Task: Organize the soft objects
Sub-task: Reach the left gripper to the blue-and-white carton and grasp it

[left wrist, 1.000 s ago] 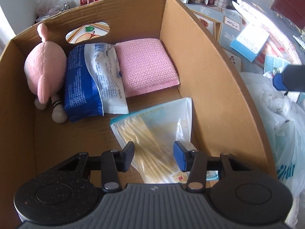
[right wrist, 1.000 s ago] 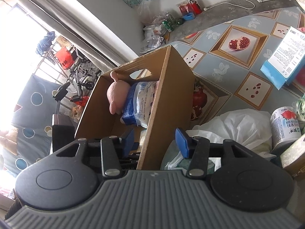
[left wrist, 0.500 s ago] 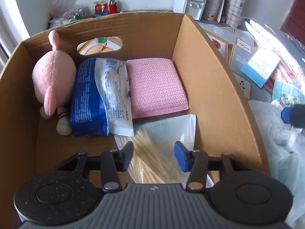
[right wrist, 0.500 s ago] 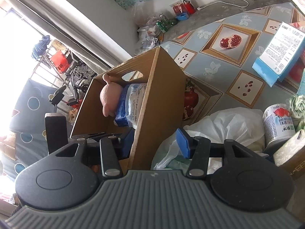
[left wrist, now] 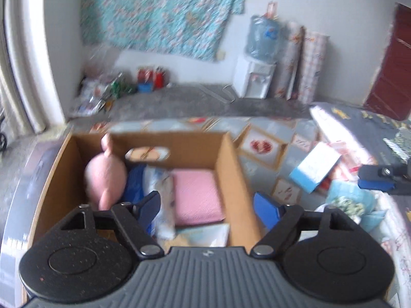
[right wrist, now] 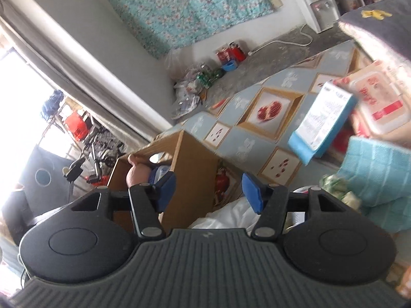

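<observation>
With both grippers empty and their jaws apart, your next pick comes from the pile right of the box.

Inside the box: plush at the left wall, blue pack next to it, pink pad against the right wall, and a clear bag in front of the pad. All lie flat apart from the plush; it looks upright, but blur makes that uncertain.

Left gripper hangs above the box's near edge, straddling the right wall. Right gripper sits outside the box, to its right, over a white plastic bag.

The teal towel lies further right of the box, just right of the right gripper, its long axis roughly running away from you. My read: the right hand is nearer, so use it; swing right and approach across the short side.

Watch the leaflet leaning beside the towel.
</observation>
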`<state>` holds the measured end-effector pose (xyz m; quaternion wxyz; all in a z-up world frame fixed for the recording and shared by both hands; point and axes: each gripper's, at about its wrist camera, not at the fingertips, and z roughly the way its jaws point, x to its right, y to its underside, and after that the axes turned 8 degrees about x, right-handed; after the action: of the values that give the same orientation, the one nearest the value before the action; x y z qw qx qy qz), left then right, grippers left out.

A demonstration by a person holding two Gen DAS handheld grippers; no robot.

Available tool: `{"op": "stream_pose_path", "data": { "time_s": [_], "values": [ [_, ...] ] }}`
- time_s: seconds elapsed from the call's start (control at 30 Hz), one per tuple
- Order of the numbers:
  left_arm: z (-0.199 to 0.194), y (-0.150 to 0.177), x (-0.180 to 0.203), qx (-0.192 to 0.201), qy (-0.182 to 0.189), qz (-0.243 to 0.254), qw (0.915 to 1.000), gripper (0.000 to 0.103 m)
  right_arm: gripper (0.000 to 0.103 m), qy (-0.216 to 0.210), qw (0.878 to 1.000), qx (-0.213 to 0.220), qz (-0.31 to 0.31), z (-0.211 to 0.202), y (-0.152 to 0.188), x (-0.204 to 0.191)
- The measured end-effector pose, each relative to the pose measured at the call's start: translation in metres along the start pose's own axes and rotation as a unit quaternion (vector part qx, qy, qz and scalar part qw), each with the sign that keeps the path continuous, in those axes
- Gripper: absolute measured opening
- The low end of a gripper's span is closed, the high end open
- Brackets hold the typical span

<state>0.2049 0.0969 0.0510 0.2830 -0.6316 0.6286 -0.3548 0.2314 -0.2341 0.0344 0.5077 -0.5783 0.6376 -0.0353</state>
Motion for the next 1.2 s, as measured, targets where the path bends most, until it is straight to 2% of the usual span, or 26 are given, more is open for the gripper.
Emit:
{"op": "stream_pose_path", "data": {
  "time_s": [0.13, 0.27, 0.37, 0.5, 0.6, 0.8, 0.9, 1.0, 1.07, 1.2],
  "values": [
    [0.015, -0.017, 0.052, 0.005, 0.045, 0.045, 0.9979, 0.086, 0.058, 0.036, 0.998, 0.011, 0.045, -0.015, -0.03, 0.045],
    [0.054, -0.021, 0.11, -0.002, 0.076, 0.109, 0.9911, 0.086, 0.058, 0.063, 0.994, -0.007, 0.093, -0.007, -0.044, 0.091],
    [0.092, -0.018, 0.149, -0.016, 0.101, 0.161, 0.9817, 0.086, 0.058, 0.076, 0.99, -0.022, 0.12, 0.012, -0.049, 0.119],
    [0.142, -0.009, 0.188, -0.041, 0.127, 0.231, 0.9638, 0.086, 0.057, 0.081, 0.987, -0.038, 0.135, 0.043, -0.057, 0.141],
    [0.177, -0.006, 0.204, -0.055, 0.137, 0.256, 0.9554, 0.086, 0.057, 0.083, 0.986, -0.047, 0.138, 0.064, -0.065, 0.154],
    [0.242, -0.003, 0.219, -0.086, 0.161, 0.264, 0.9471, 0.09, 0.057, 0.089, 0.981, -0.071, 0.156, 0.098, -0.072, 0.179],
    [0.267, -0.002, 0.227, -0.106, 0.186, 0.283, 0.935, 0.092, 0.057, 0.091, 0.979, -0.08, 0.166, 0.109, -0.075, 0.191],
    [0.286, 0.005, 0.235, -0.121, 0.195, 0.31, 0.9226, 0.092, 0.056, 0.089, 0.977, -0.082, 0.177, 0.119, -0.077, 0.2],
    [0.295, 0.011, 0.237, -0.126, 0.2, 0.32, 0.9175, 0.092, 0.055, 0.084, 0.976, -0.083, 0.184, 0.123, -0.078, 0.203],
    [0.309, 0.016, 0.242, -0.132, 0.214, 0.317, 0.9148, 0.092, 0.053, 0.084, 0.975, -0.083, 0.188, 0.132, -0.079, 0.203]
  ]
}}
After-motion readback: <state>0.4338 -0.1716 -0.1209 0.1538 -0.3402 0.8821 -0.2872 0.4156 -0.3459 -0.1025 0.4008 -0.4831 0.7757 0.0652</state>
